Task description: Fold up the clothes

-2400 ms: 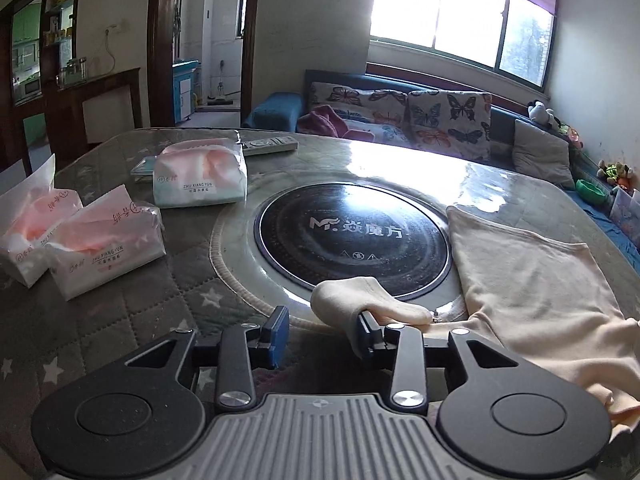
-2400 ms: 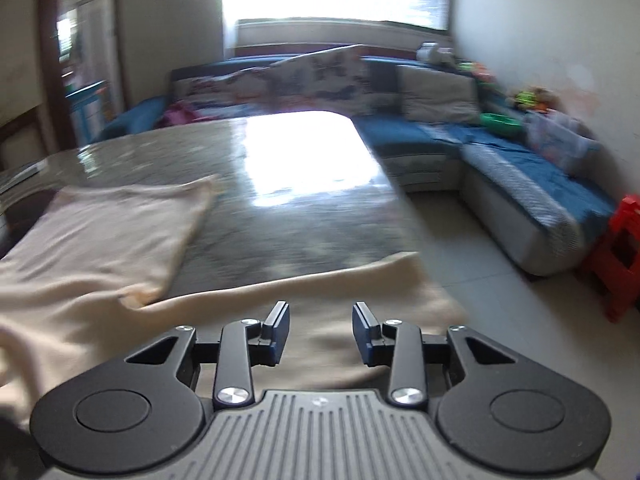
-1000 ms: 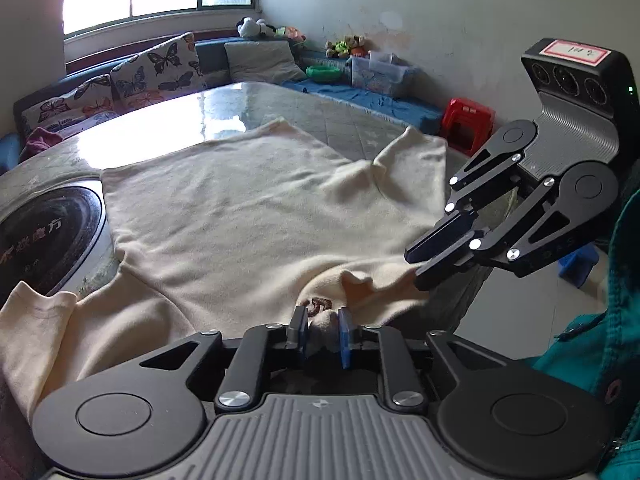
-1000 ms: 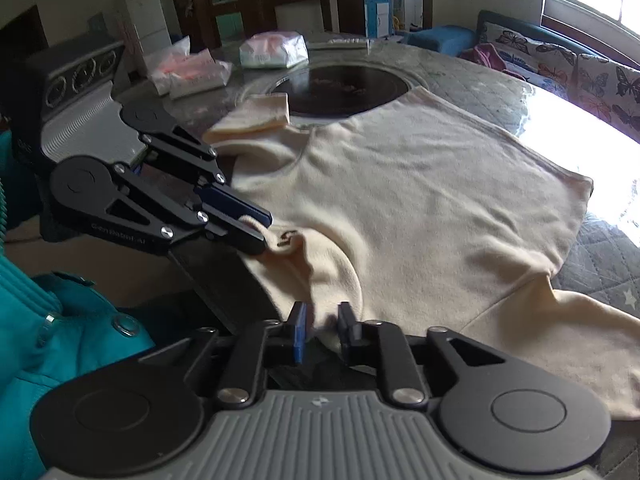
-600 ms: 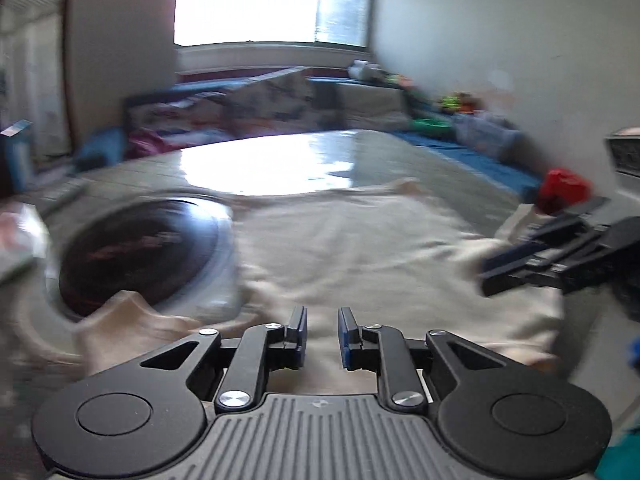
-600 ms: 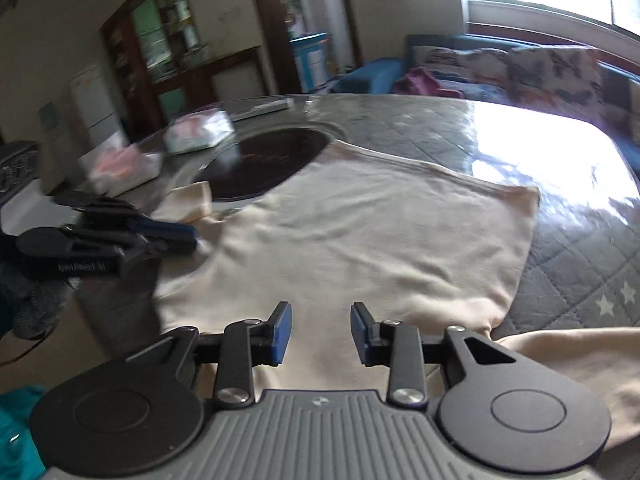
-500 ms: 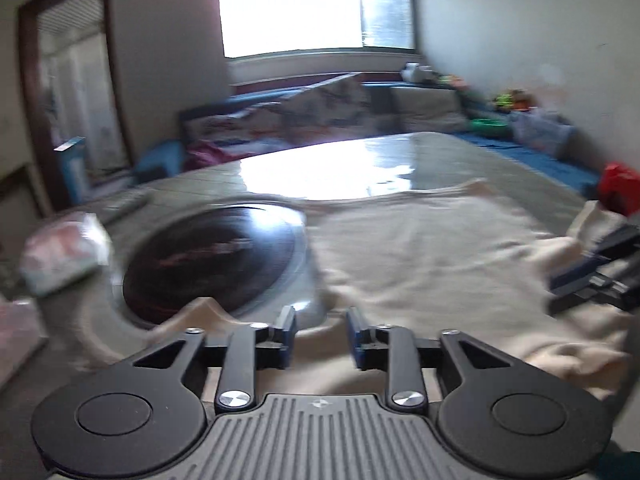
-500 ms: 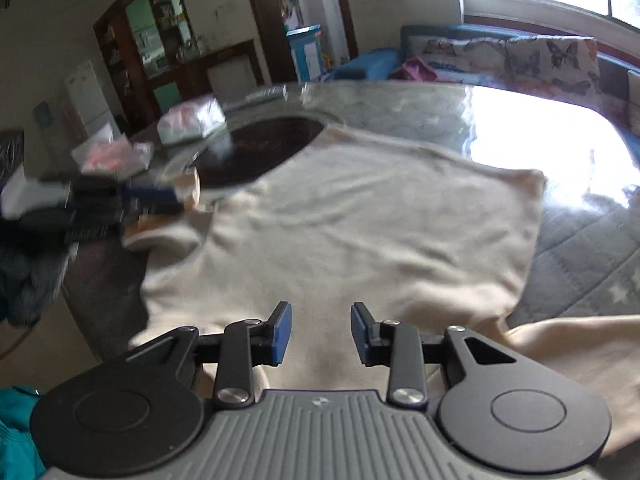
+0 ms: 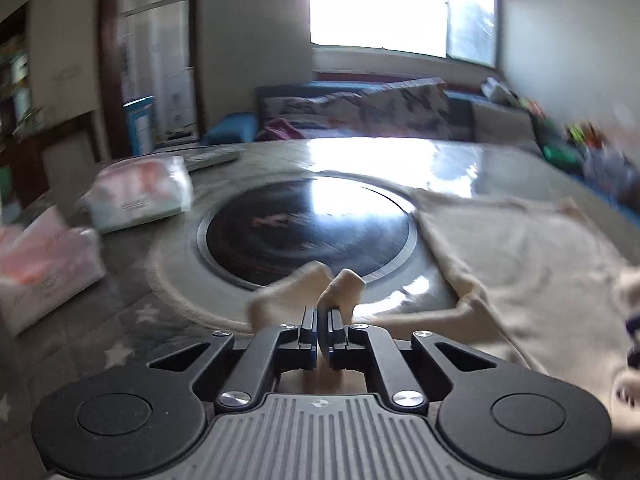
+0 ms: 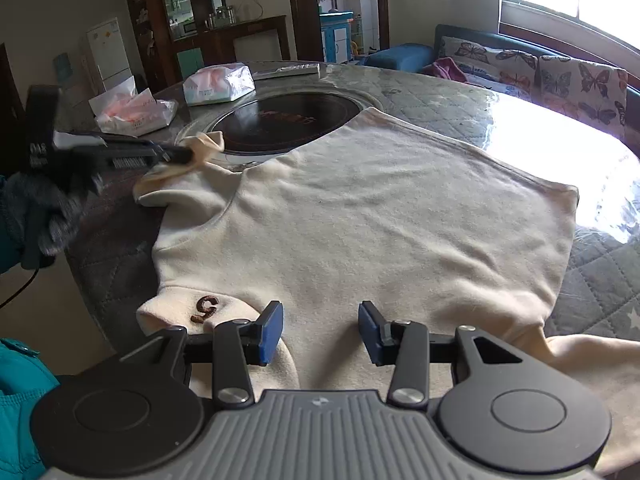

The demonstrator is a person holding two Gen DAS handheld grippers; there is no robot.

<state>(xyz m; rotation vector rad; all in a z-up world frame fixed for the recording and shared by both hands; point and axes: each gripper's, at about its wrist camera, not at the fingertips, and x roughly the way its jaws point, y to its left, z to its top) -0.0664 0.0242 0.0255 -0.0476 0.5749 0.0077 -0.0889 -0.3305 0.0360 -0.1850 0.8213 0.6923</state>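
Right wrist view: your left gripper (image 10: pixel 188 156) pinches the shirt's sleeve cuff (image 10: pixel 206 146).
Your right gripper (image 10: pixel 320 330) is opening, nothing pinched, over the cream shirt (image 10: pixel 360 216); tissue packs (image 10: pixel 218 84) sit beyond the black hob (image 10: pixel 288 120).

A round black glass hotplate (image 10: pixel 286 124) is set into the quilted grey table cover (image 10: pixel 600 272). Two tissue packs lie left of it: one (image 10: pixel 218 84) far, one (image 10: pixel 132 114) nearer. A remote control (image 10: pixel 288 70) lies beyond the hotplate. Butterfly-print cushions (image 10: pixel 560 80) line the sofa at far right.
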